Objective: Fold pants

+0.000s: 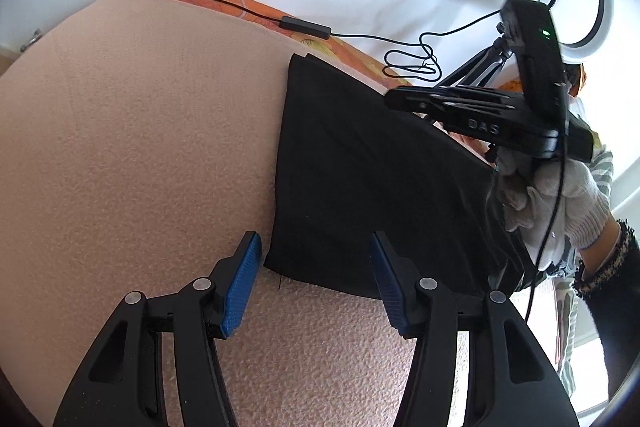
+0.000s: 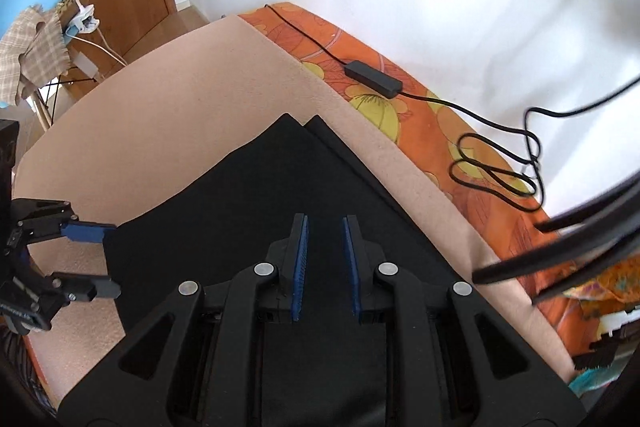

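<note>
Black pants lie on beige mat.

From my left wrist view, the right hand-held gripper covers the pants' far right edge. In my right wrist view, blurred tripod legs cross the frame, cut off at the right.

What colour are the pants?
Black. The pants show best in the left wrist view, on the pink blanket.
</note>
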The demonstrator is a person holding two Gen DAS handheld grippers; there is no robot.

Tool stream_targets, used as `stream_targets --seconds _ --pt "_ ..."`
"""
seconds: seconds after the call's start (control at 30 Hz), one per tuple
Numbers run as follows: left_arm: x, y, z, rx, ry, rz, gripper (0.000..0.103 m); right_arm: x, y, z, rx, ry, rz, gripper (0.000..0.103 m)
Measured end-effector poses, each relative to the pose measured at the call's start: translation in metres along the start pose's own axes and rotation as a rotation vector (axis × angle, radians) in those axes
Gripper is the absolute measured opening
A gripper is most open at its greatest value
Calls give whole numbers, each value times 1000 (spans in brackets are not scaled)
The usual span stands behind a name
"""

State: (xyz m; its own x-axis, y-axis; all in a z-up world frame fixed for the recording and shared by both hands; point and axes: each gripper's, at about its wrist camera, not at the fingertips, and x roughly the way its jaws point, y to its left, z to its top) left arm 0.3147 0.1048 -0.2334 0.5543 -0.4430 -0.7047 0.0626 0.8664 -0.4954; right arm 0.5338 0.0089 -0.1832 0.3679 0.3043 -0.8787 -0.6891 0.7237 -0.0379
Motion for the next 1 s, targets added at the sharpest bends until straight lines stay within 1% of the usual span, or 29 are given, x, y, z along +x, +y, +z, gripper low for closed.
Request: stream_targets --seconds 0.17,0.3,0.37,0.4,0.43,0.47,0.57,0.6,0.63,0.67,0.7,0.83,0.9,0.93,1.0 --pt "0 3 0 -4 -6 -22 55 37 2 21 -41 32 -5 19" --pt "1 3 0 3 -14 -30 55 51 0 26 -69 54 3 19" --pt "0 4 -1 -1 -16 -34 55 51 0 25 -81 49 3 20" --pt "-3 5 -2 -4 -16 -37 55 51 -1 26 -82 51 3 22" --pt "-3 5 -3 -6 -17 -38 55 52 0 28 -85 55 -7 32" --pt "-4 5 -4 -7 -18 -37 55 52 0 29 -92 56 -12 41" --pt "-7 5 -6 -8 -20 -34 55 56 7 31 -125 66 13 40" --pt "-7 5 -6 -10 -21 -34 55 56 8 31 -131 64 11 38" --pt "-7 5 -5 -13 -22 -33 55 56 8 31 -123 68 34 27" --pt "-6 5 -4 -18 -23 -32 55 55 8 31 -111 71 57 10" --pt "-6 6 -4 -25 -26 -31 55 54 9 30 -113 68 42 6" --pt "-5 6 -4 -23 -29 -28 55 51 17 25 -169 61 -43 1" --pt "-5 6 -3 -27 -30 -29 55 47 10 25 -144 43 -94 0" --pt "-5 6 -3 -29 -31 -29 55 46 3 26 -110 33 -90 1" --pt "-4 5 -3 -24 -29 -29 55 42 -5 28 -60 22 10 1"
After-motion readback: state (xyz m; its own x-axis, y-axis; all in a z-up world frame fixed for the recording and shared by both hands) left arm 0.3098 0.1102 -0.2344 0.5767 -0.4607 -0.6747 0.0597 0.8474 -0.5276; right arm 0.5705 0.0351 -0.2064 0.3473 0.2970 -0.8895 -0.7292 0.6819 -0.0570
